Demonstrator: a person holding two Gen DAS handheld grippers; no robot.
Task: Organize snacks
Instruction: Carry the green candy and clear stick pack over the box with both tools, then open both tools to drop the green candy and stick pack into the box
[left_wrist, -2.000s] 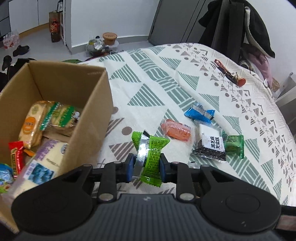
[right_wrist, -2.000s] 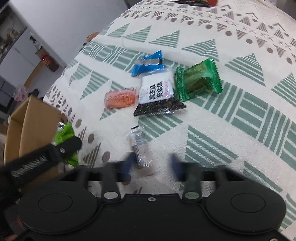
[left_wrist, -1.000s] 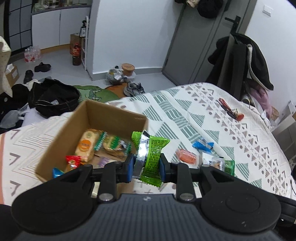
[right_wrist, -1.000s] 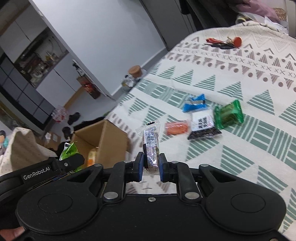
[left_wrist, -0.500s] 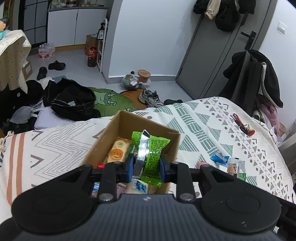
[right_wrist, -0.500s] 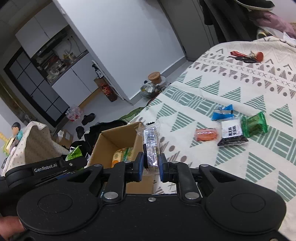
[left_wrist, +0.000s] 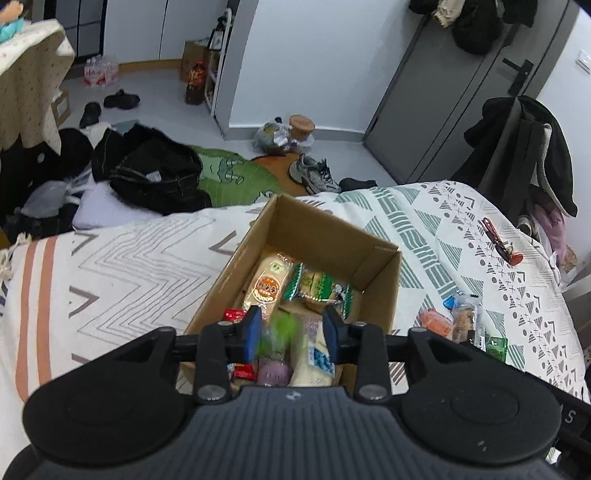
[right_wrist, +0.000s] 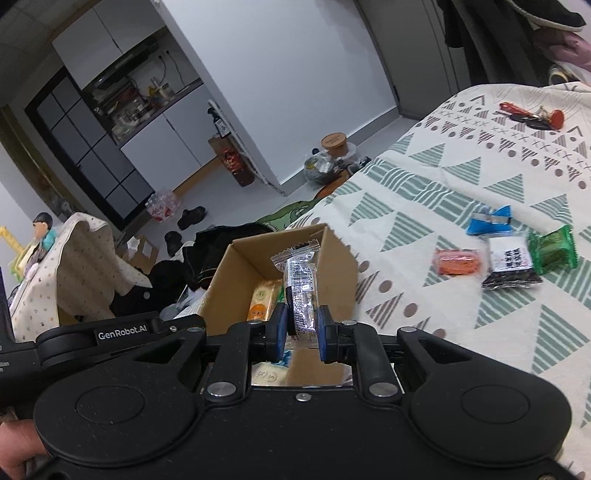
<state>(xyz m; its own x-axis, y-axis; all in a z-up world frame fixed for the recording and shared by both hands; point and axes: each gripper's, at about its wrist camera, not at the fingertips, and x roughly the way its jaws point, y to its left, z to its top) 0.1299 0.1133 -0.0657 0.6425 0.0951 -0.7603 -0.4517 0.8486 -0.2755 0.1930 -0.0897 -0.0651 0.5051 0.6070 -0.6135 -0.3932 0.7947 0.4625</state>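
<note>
Patterned bed (left_wrist: 461, 236) carries cardboard box (left_wrist: 380, 284). Left hand-held gripper (left_wrist: 293, 332) spread wide above box, blurred green packet (left_wrist: 280, 330) loose between fingers. Right hand-held gripper (right_wrist: 300, 334) pinches clear-wrapped snack (right_wrist: 300, 291) upright, box just ahead.

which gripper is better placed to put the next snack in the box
Right. The right gripper is shut on a clear-wrapped snack just above the cardboard box. The left gripper is open, with its blurred green snack dropping into the box.

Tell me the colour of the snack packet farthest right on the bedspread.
Green packet; right wrist view.
</note>
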